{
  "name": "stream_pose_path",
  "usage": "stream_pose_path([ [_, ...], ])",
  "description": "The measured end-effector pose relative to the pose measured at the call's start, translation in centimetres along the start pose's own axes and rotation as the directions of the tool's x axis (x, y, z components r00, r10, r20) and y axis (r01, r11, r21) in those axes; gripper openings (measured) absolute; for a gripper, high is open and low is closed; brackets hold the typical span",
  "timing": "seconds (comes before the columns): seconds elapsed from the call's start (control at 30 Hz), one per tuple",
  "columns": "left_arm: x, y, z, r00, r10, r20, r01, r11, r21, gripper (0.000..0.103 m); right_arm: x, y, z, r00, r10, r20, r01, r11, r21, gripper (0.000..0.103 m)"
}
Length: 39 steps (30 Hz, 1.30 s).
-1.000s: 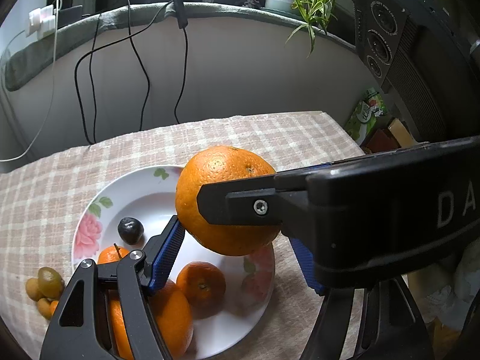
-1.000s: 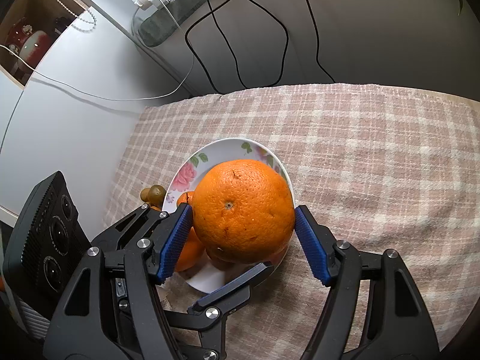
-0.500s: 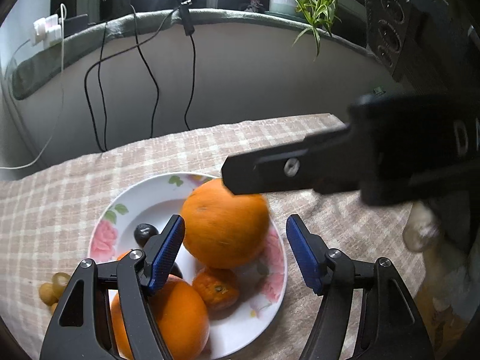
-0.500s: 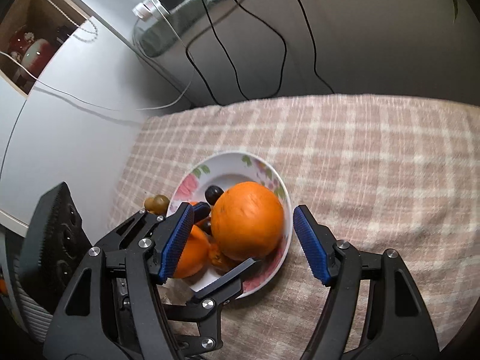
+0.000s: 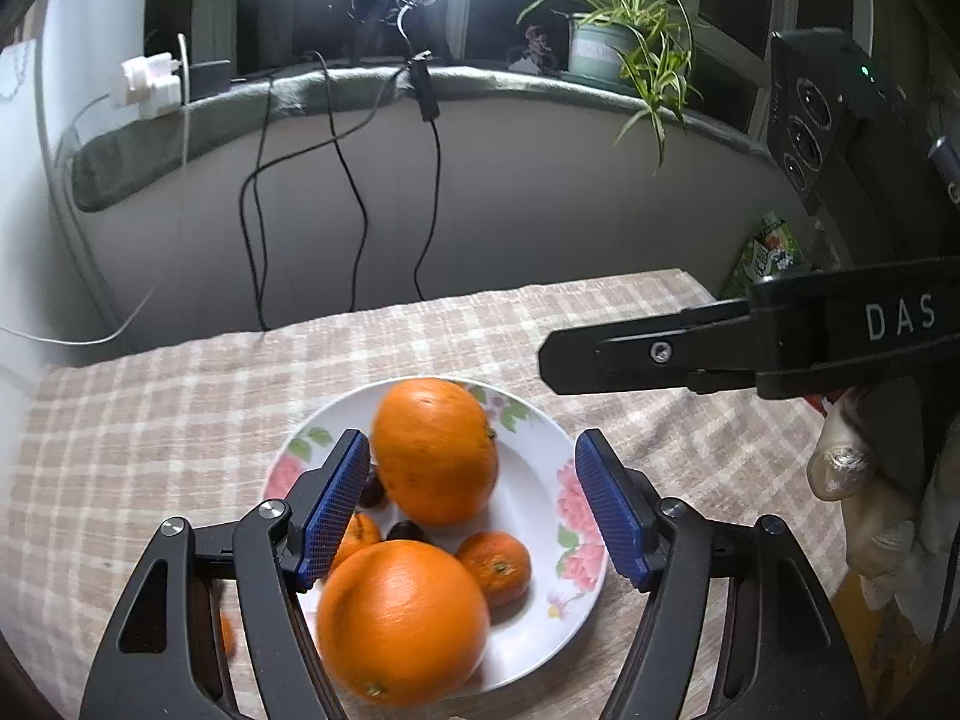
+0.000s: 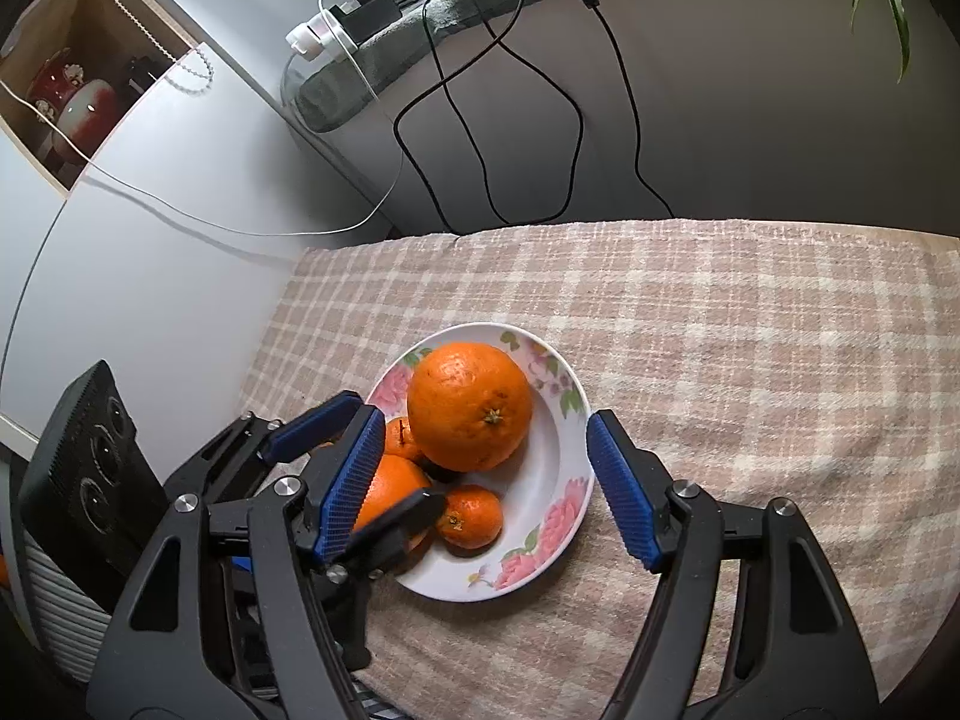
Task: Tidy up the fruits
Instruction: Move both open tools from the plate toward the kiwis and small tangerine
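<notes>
checked tablecloth (image 6: 720, 324) underneath, grey wall with dangling black cables (image 6: 528, 120) behind, spider plant (image 5: 636, 42) up on the sill. floral plate (image 6: 561, 480) near the cloth's left side, already loaded: big orange (image 6: 471, 405) at the far side, second large orange (image 5: 402, 618) at the near side, small mandarin (image 6: 471, 516) between them toward the right, another small orange one (image 6: 399, 438) tucked by the left rim, plus a couple of dark little fruits (image 5: 373, 489) half hidden under the big one. left gripper (image 5: 468, 513) hanging above the plate, jaws spread wide, gripping nothing, blue pads (image 5: 333, 504) either side of the big orange yet apart from it. right gripper (image 6: 486, 489) likewise gaping and empty, raised over the plate's near edge. judging by the pile, well along: large fruit gathered and resting on the plate, none in either tool. possibly something orange (image 5: 227, 636) off the plate by its left rim, too blurred behind the left finger to name; if fruit, likely the remainder. worth watching: big orange perched partly on the small dark fruits, so prone to rolling with a nudge.
</notes>
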<state>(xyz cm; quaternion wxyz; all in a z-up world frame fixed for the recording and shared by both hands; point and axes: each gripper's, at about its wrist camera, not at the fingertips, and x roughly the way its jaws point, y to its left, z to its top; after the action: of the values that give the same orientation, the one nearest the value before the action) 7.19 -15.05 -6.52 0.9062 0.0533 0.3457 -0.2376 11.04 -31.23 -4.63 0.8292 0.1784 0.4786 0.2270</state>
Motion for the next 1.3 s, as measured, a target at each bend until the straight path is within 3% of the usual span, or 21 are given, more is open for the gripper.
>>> stream_pose_path([
  [0.2,-1.2,1.0,-0.2,0.999,0.024,0.023,-0.024,1.000,-0.008,0.071,-0.2,0.6,-0.2,1.000,-0.010,0.021,0.010,1.000,-0.023,0.073],
  [0.73,-3.5,4.4,-1.2,0.995,0.068,0.077,-0.066,0.997,-0.032,0.071,-0.3,2.6,-0.8,0.995,-0.009,0.100,0.015,0.998,-0.057,0.086],
  [1.07,-4.4,7.3,-2.6,0.991,0.111,0.074,-0.107,0.992,-0.059,0.071,-1.0,7.0,-2.5,0.982,0.008,0.190,0.031,0.980,-0.198,0.086],
  [1.13,-4.6,7.9,-2.9,0.990,0.120,0.074,-0.115,0.991,-0.067,0.071,-0.8,8.4,-3.0,0.980,0.015,0.198,0.035,0.969,-0.244,0.092],
  [1.3,-5.1,9.8,-3.5,0.987,0.141,0.077,-0.134,0.987,-0.092,0.071,0.0,11.4,-4.6,0.980,0.040,0.196,0.028,0.943,-0.333,0.092],
])
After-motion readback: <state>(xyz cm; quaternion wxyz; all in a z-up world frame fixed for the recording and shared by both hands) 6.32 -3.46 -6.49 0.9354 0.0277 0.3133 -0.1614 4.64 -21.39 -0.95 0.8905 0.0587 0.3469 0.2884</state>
